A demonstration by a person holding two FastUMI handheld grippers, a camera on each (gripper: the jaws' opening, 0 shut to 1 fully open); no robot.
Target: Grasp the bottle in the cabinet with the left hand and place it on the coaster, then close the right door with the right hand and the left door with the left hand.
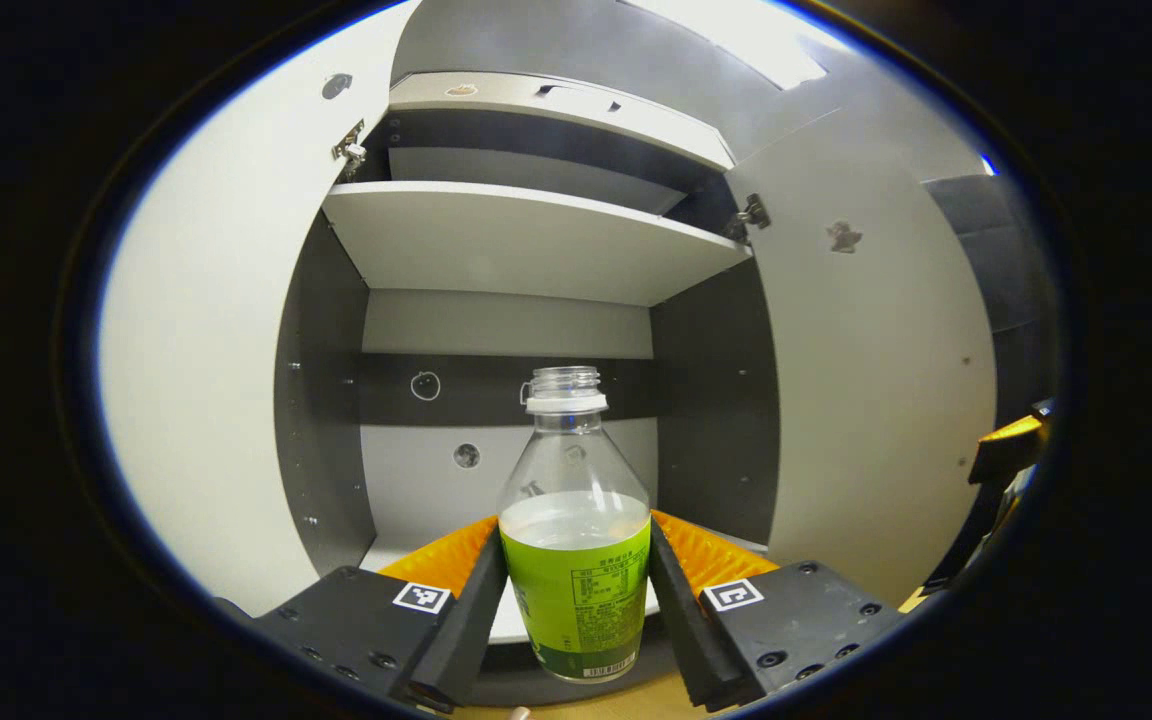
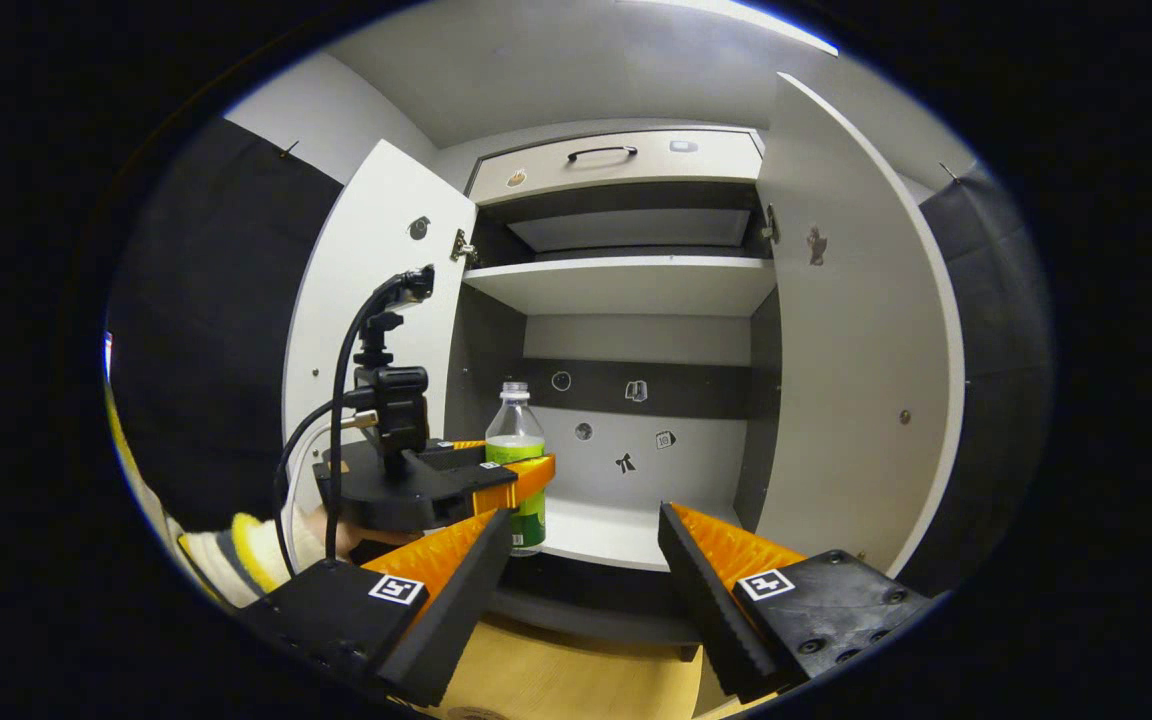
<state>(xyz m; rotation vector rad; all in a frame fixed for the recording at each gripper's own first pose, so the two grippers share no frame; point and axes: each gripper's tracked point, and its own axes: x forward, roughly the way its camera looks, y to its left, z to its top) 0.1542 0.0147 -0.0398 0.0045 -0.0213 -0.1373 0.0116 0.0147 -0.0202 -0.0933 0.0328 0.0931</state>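
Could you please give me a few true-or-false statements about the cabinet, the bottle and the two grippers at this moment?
1. The left gripper has a finger on each side of the bottle. True.
2. The bottle has a cap on it. False: its neck is open, with no cap.
3. Both cabinet doors, the left door and the right door, stand open. True.
4. The right gripper is shut on the right door. False: it is open and holds nothing, in front of the cabinet.
5. The bottle lies on its side on the upper shelf. False: it stands upright at the front edge of the cabinet's lower compartment.
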